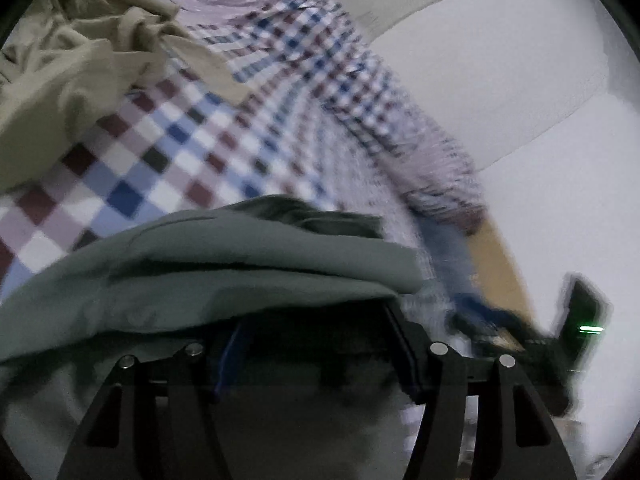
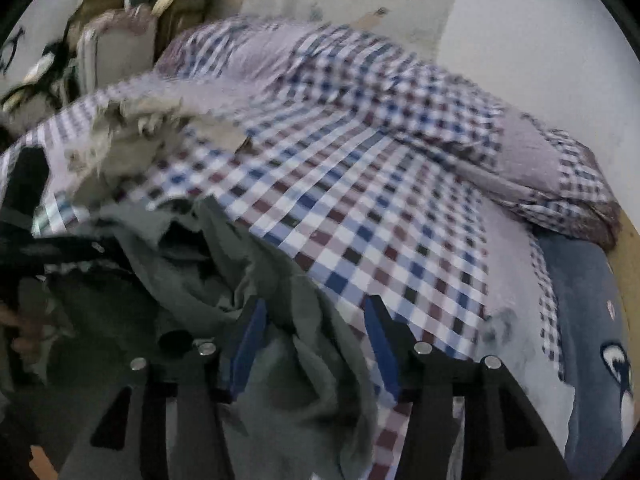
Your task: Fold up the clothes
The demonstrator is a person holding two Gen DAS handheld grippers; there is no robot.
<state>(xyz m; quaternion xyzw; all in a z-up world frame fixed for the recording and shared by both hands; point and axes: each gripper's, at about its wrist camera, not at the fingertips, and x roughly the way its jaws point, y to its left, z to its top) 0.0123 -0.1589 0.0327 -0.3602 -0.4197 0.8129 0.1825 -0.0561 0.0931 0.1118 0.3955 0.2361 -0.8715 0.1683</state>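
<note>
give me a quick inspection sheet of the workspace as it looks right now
surface: bed under a checked sheet, pillow at its far end
job's things: grey-green garment bunched at the near edge; beige garment crumpled further back
clutter: nothing seen
grippers: right gripper open, grey-green cloth lying loose between its fingers; left gripper fingers draped by the same garment, grip cannot be told
cables: nothing seen
surroundings: white wall; boxes stacked beyond the bed; blue patterned blanket at the bed's side
</note>
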